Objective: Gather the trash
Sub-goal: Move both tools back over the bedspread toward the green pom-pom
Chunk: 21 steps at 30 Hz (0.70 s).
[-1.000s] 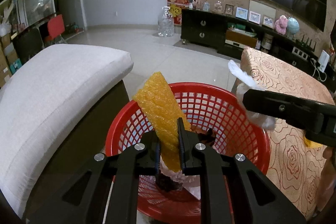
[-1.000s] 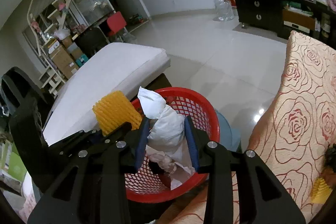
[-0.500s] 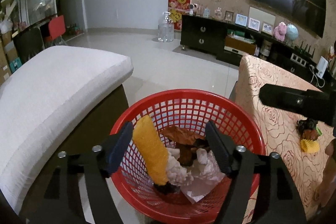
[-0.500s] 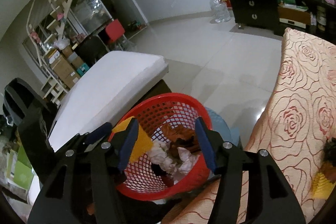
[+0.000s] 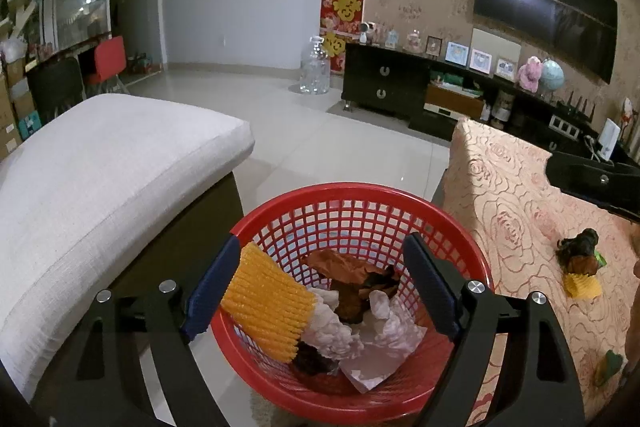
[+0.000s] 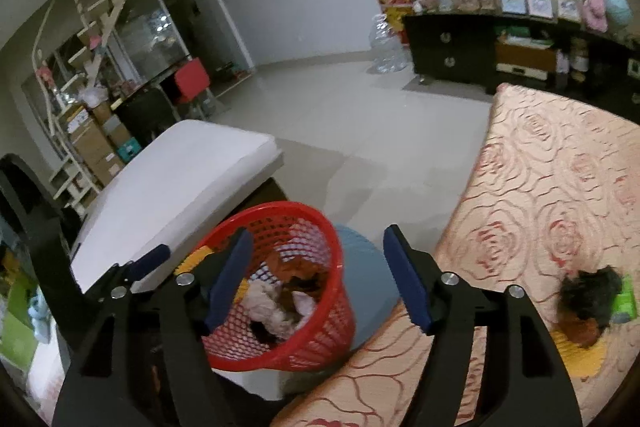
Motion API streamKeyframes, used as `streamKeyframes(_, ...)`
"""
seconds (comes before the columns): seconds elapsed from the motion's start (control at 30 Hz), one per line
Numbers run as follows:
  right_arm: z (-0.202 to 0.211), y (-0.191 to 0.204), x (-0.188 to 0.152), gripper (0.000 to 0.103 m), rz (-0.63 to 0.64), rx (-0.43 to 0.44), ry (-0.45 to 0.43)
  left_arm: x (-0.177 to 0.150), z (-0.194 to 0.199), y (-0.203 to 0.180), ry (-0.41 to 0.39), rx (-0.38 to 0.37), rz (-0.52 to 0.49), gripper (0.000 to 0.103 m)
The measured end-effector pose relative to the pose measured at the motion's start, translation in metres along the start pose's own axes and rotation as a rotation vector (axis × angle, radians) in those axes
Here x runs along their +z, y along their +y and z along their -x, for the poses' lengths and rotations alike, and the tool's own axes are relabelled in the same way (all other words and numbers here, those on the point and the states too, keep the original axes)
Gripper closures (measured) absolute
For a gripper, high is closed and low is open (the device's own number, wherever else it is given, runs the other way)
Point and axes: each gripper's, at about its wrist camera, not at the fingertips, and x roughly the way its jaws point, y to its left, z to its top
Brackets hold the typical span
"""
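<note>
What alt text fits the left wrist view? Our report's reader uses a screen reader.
The left gripper, jaws open and empty, hovers over a red basket holding yellow foam netting, crumpled tissue and brown scraps. More trash lies on the rose-patterned tablecloth at right.

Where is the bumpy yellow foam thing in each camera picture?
Left wrist view: the yellow foam net lies inside the red basket, lower left of centre.
Right wrist view: only a sliver shows at the basket's left edge, lower left.
Shared landmark: the red basket.
</note>
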Motion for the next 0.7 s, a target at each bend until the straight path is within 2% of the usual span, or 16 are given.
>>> streamKeyframes(0.37, 0.042, -0.046, -0.014, 0.034, -0.029, -0.142, -0.057, -0.002, 0.015, 0.006, -0.046, -0.047, 0.037, 0.022)
streamKeyframes(0.7, 0.100, -0.109, -0.068, 0.033, -0.153, -0.302, -0.078, -0.006, 0.021, -0.009, -0.058, -0.113, 0.016, 0.022)
